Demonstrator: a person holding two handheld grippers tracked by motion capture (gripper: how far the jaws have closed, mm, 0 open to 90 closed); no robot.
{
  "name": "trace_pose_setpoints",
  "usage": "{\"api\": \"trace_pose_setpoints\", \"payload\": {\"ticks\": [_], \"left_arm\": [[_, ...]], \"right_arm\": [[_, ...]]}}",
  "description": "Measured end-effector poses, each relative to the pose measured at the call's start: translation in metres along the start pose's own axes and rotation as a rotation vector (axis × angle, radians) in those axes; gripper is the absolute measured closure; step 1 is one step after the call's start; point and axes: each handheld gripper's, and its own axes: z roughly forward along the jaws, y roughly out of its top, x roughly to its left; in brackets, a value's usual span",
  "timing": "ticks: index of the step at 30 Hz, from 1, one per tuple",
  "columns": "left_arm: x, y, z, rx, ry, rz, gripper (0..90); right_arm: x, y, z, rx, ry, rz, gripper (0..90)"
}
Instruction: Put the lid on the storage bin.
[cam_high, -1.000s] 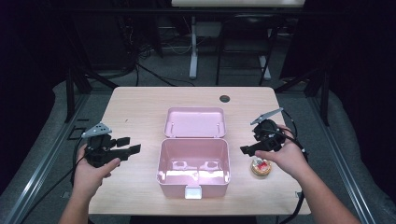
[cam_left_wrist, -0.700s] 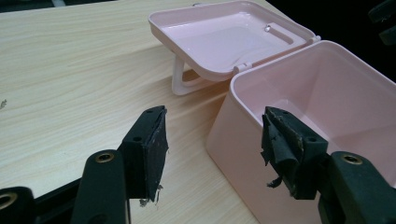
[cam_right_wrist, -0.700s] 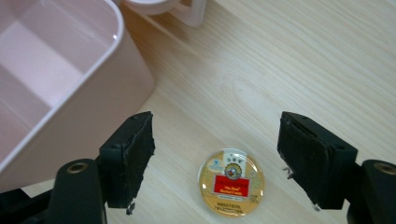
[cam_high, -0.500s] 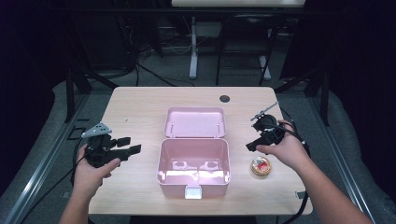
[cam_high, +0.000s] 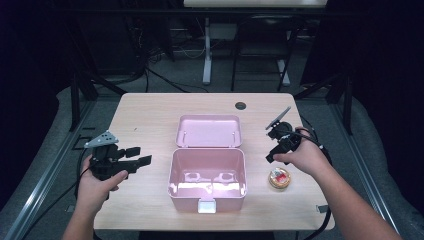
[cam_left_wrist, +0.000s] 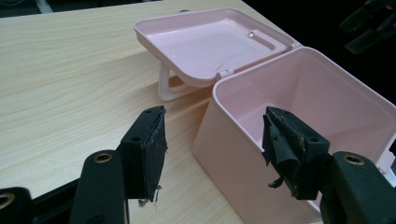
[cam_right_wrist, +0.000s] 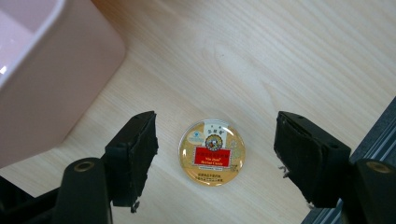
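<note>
Right tongs (cam_right_wrist: 215, 154) spread wide, poised above the tin (cam_right_wrist: 212, 152), which lies on the worktop (cam_right_wrist: 289, 51) at frame centre, right of the box (cam_right_wrist: 42, 79). Left tongs (cam_left_wrist: 212, 149) wide, empty, facing box.

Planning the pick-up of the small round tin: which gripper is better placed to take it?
Right. The right gripper is open, its jaws on either side of the round tin. The left gripper is across the pink box, far from it.
</note>
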Motion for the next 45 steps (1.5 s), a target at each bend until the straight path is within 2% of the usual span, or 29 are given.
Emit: {"api": "trace_pose_setpoints", "payload": {"ticks": [7,10,14,21,24,29,36,45], "left_arm": [[0.001,0.0,0.0,0.001,0.004,0.0,39.7],[0.001,0.0,0.0,0.0,0.004,-0.005,39.7],[0.001,-0.001,0.0,0.002,0.003,-0.003,39.5],[0.002,-0.001,0.0,0.002,0.004,-0.002,39.5],[0.002,-0.001,0.0,0.004,0.005,-0.004,39.5],[0.003,-0.002,0.0,0.016,0.009,-0.005,39.5],[0.004,-0.002,0.0,0.004,0.012,-0.008,39.5],[0.004,-0.002,0.0,0.005,0.012,-0.005,39.5]], "right_arm": [[-0.006,0.001,0.015,0.058,-0.002,0.026,29.0],[-0.01,0.001,0.023,0.097,-0.014,0.021,26.8],[-0.008,0.0,0.031,0.127,-0.009,0.029,25.2],[-0.009,-0.004,0.044,0.138,0.008,0.043,23.5],[-0.011,-0.007,0.049,0.138,0.001,0.049,21.9],[-0.014,-0.012,0.055,0.146,0.001,0.062,20.2],[-0.015,-0.019,0.062,0.148,0.008,0.077,19.8],[-0.017,-0.025,0.069,0.152,0.011,0.077,19.6]]}}
